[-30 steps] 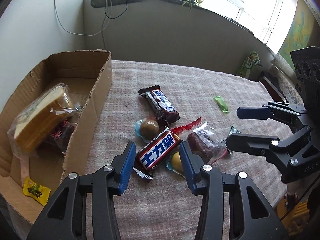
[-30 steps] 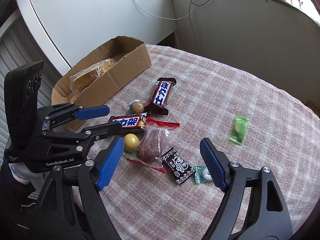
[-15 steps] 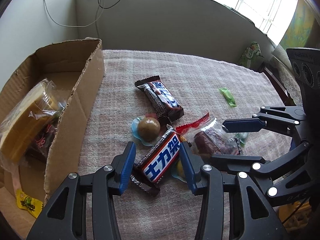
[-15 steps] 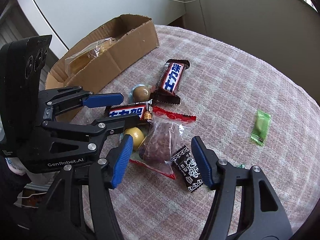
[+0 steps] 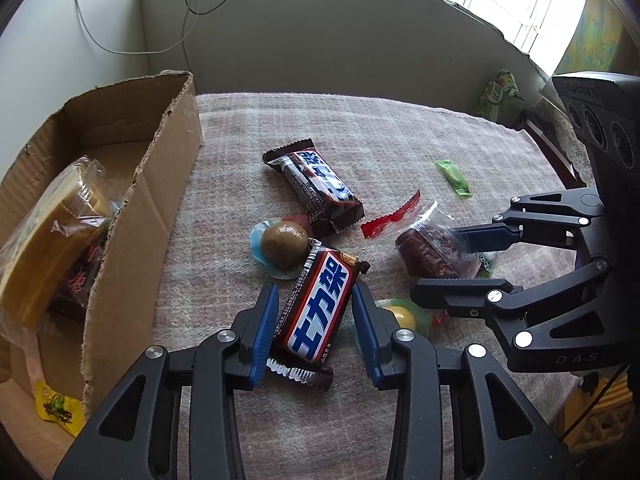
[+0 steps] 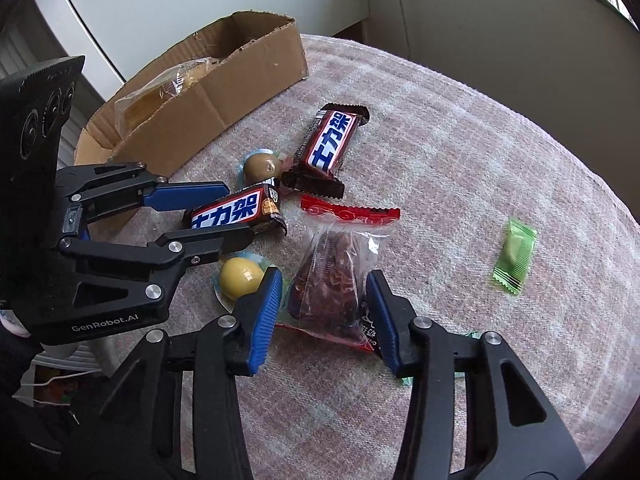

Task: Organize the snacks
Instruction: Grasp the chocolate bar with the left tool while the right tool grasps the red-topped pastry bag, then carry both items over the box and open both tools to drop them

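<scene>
Now both your grippers are closing at once. Your left gripper point(image 5: 314, 322) has just been narrowing around the near chocolate bar point(image 5: 320, 308) low in the frame's centre; its blue pads sit against the wrapper's sides, though a firm pinch isn't certain. Your right gripper point(image 6: 322, 314) has been closing on the clear bag of dark snack point(image 6: 332, 280), with slight gaps remaining. Squeeze each fully before lifting, then carry them to the cardboard box point(image 5: 160, 184) at left.
</scene>
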Demonstrator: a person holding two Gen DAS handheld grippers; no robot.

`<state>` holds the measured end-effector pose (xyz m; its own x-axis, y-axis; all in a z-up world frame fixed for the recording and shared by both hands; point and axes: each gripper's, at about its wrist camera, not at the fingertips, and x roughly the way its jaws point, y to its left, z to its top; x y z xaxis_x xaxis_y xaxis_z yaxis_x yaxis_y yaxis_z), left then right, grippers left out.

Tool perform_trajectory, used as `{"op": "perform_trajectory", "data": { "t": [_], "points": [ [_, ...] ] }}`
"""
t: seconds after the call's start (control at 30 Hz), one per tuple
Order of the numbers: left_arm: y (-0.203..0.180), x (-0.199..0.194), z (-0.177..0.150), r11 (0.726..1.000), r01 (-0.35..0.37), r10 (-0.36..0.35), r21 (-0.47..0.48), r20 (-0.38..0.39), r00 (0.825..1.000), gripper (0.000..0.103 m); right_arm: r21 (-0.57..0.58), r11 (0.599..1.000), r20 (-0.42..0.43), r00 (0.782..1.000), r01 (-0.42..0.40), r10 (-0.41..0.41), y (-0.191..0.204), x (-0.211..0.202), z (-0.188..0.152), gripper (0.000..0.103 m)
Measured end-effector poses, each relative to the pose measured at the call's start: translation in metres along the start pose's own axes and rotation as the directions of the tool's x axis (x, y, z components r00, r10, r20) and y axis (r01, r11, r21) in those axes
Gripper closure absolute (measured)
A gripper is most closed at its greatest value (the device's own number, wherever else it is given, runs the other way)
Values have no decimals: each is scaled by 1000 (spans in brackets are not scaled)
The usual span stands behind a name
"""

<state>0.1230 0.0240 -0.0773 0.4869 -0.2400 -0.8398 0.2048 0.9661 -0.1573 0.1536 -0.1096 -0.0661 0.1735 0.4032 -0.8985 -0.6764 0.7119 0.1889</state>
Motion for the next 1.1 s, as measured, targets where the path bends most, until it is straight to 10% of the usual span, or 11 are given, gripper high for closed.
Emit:
{"op": "perform_trajectory", "data": {
  "t": [1.1],
  "points": [
    [24, -81, -21, 977, 55, -4, -207, 239, 971, 76, 63, 998, 238, 971, 0, -15, 28, -58, -4, 63]
  ]
}}
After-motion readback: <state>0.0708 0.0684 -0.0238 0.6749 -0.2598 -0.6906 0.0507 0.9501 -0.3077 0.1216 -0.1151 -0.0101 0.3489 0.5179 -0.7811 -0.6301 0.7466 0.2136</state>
